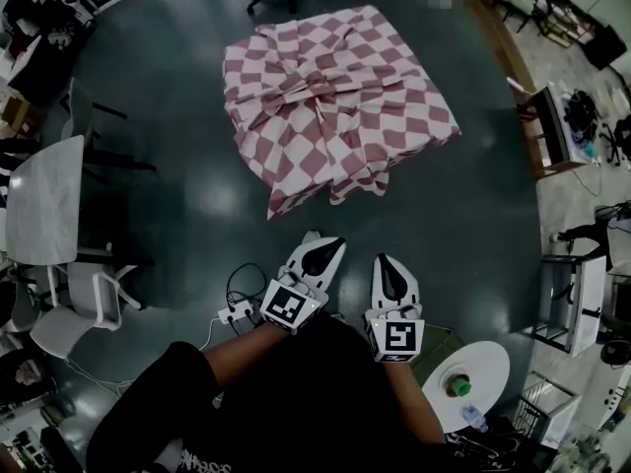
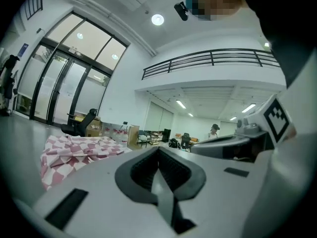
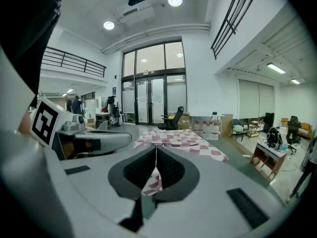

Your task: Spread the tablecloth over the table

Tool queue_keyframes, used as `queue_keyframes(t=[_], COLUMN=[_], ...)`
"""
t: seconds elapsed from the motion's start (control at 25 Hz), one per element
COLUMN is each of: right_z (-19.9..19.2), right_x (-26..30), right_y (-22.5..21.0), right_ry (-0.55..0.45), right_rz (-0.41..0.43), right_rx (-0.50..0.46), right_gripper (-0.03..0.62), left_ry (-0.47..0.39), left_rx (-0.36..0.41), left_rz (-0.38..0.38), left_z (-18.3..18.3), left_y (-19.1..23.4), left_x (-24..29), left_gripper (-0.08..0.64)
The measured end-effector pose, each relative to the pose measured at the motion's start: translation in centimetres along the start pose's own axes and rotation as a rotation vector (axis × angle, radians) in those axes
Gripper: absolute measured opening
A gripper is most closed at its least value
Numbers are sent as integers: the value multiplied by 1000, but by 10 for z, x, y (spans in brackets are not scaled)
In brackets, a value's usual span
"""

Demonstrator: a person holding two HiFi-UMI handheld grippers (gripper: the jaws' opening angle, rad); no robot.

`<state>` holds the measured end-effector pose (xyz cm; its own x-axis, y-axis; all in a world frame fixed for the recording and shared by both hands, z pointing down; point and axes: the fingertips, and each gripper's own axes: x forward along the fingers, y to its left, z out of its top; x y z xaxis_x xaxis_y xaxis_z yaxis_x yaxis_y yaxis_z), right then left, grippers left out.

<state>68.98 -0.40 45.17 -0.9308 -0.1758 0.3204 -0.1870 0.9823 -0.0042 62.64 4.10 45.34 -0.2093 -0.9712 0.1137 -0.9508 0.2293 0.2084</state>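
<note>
Our left gripper (image 1: 333,244) and right gripper (image 1: 385,262) are clenched, empty, near us. The tablecloth (image 1: 335,106) lies rumpled at far centre, well apart. We should advance, open both jaws, then grasp its near corners separately

Pink-and-white checked tablecloth (image 1: 340,106), a rumpled rough square, folds gathered at centre, on dark surface (image 1: 197,195)

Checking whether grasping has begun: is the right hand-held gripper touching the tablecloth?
Apart. The head view shows bare dark surface between the right hand-held gripper and the tablecloth.
</note>
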Motion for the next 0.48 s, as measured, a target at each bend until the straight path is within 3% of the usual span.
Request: queue_keyframes(t=[0.12, 0.28, 0.4, 0.48], right_z=[13, 33, 38, 37], right_x=[52, 106, 142, 161], right_y=[-1, -4, -2, -1], right_ry=[46, 70, 90, 109], right_rz=[27, 48, 70, 73], right_rx=[-24, -27, -9, 0], right_gripper=[17, 17, 17, 17], left_ry=[39, 68, 68, 62], left_rx=[-10, -127, -116, -117], left_rz=[-43, -84, -126, -113], left_z=[-4, -9, -7, -6], left_y=[38, 89, 121, 144], left_x=[19, 39, 59, 69], left_gripper=[17, 17, 17, 17])
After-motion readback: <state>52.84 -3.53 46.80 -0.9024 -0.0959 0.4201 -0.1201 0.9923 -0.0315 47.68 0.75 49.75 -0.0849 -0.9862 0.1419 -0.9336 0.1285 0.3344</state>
